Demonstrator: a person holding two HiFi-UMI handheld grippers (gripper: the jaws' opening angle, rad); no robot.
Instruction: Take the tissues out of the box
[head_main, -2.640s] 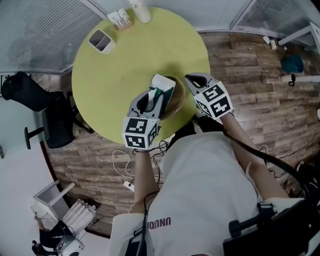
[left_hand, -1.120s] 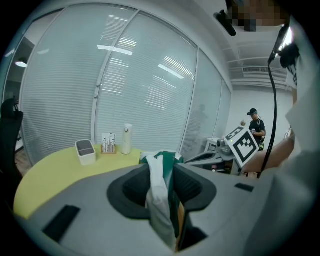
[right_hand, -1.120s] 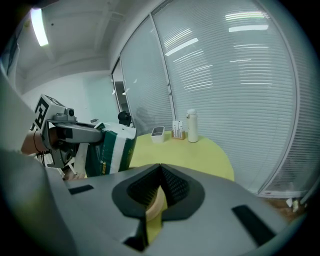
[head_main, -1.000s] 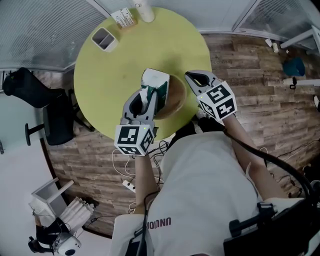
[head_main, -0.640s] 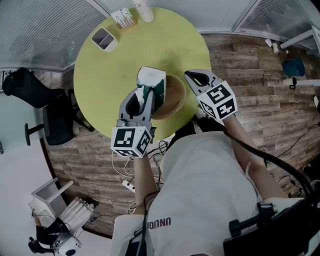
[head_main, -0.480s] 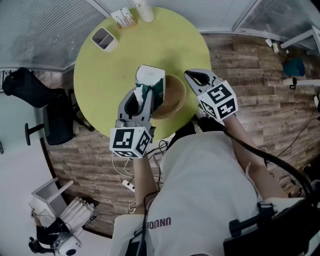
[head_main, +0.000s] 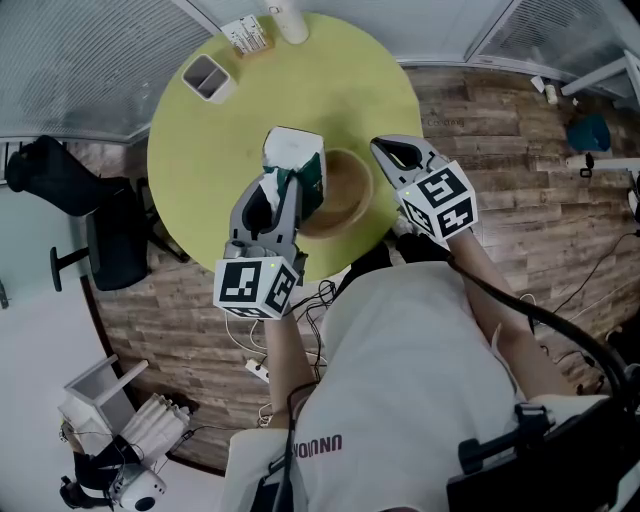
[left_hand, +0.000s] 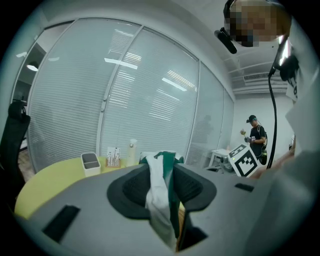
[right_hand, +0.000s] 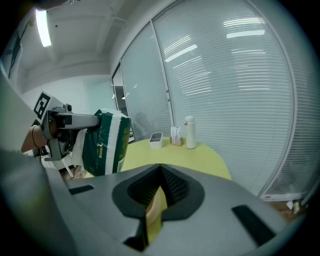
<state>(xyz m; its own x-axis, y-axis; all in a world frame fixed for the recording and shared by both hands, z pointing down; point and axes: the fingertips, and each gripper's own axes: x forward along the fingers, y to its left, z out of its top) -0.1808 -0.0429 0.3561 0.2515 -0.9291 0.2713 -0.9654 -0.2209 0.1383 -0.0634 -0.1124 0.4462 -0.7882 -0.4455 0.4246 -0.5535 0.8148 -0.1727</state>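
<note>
My left gripper (head_main: 290, 188) is shut on a green and white tissue pack (head_main: 296, 160) and holds it in the air, just left of a round wooden box (head_main: 345, 195) on the yellow-green table (head_main: 220, 140). In the left gripper view the pack (left_hand: 161, 190) is pinched between the dark pads. From the right gripper view the pack (right_hand: 103, 142) hangs upright from the left gripper (right_hand: 70, 121). My right gripper (head_main: 387, 160) sits at the box's right side, shut on its tan rim (right_hand: 155, 210).
At the table's far side stand a grey pen holder (head_main: 205, 78), a small card stand (head_main: 243, 37) and a white bottle (head_main: 285, 22). A black chair (head_main: 95, 235) stands left of the table. Cables lie on the wooden floor (head_main: 500, 200). A person (left_hand: 256, 137) stands far off.
The left gripper has lifted the tissue pack out of the wooden box and carried it up and to the left. The right gripper has stayed at the box's rim.
</note>
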